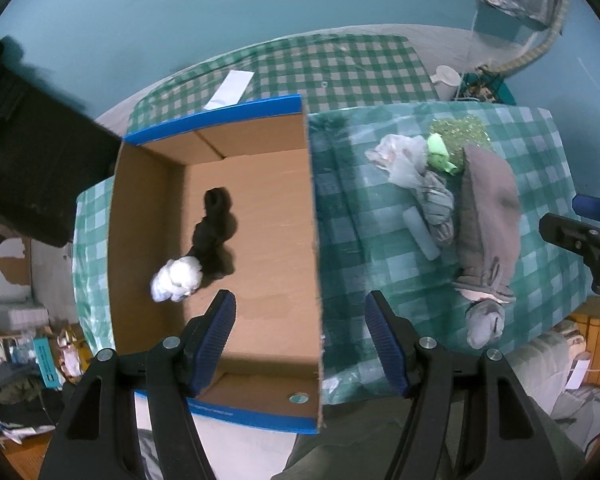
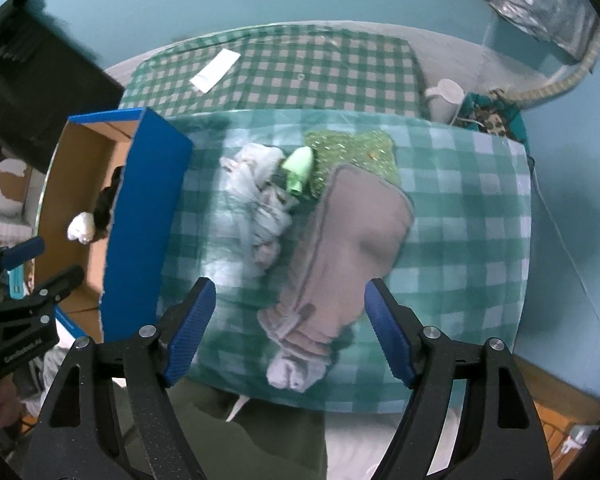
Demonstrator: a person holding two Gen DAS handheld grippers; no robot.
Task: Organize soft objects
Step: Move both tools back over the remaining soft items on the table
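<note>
Cardboard box (image 1: 256, 216) already holds a black item (image 1: 214, 232) and a white bundle (image 1: 177, 279), while what look like grey, clear and green soft pieces (image 2: 340, 240) wait on the checked surface (image 2: 472, 216), both grippers' jaws wide and empty.

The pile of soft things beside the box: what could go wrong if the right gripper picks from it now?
1. The grey garment overlaps the glitter cloth and lies against the tangled rags, so one pull may drag several.
2. The grey sock sits near the table edge and could slide off.
3. The box wall stands close; a swinging garment may catch it.
</note>
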